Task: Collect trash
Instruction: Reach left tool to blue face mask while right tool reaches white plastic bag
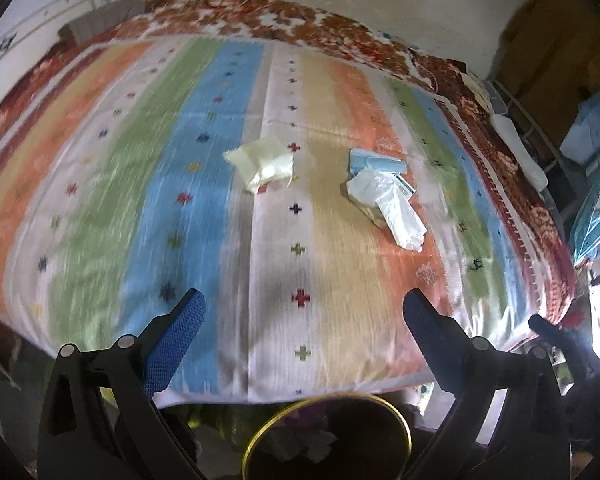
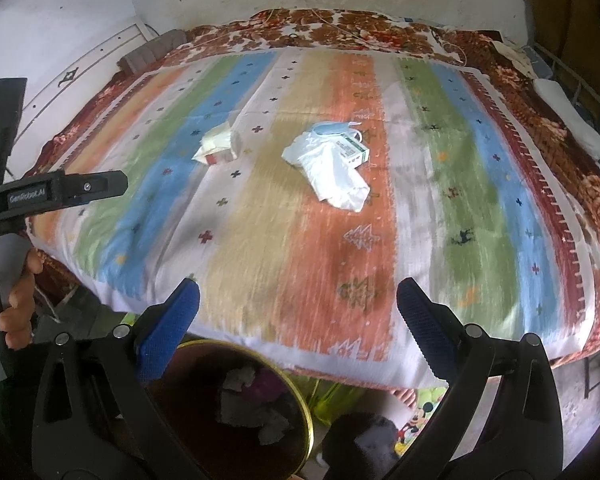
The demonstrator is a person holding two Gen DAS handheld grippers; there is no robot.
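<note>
On the striped bedspread (image 1: pixel 204 168) (image 2: pixel 440 184) lie two trash piles. A cream wrapper with a small box (image 1: pixel 262 164) (image 2: pixel 219 147) lies left of centre. A white plastic bag (image 1: pixel 396 204) (image 2: pixel 332 176) lies to its right, with a blue face mask (image 1: pixel 374 162) (image 2: pixel 332 128) and a green-white carton (image 2: pixel 352 150) on it. A dark bin with a gold rim (image 1: pixel 328 400) (image 2: pixel 304 412) stands below the bed's front edge and holds scraps. My left gripper (image 1: pixel 302 312) is open and empty above the bed's near edge. My right gripper (image 2: pixel 298 300) is open and empty too.
The left gripper's body (image 2: pixel 60 192) and the hand holding it show at the left of the right wrist view. A floral blanket (image 2: pixel 340 28) lies under the bedspread. A wall stands behind the bed. A metal rack (image 1: pixel 540 136) stands to the right.
</note>
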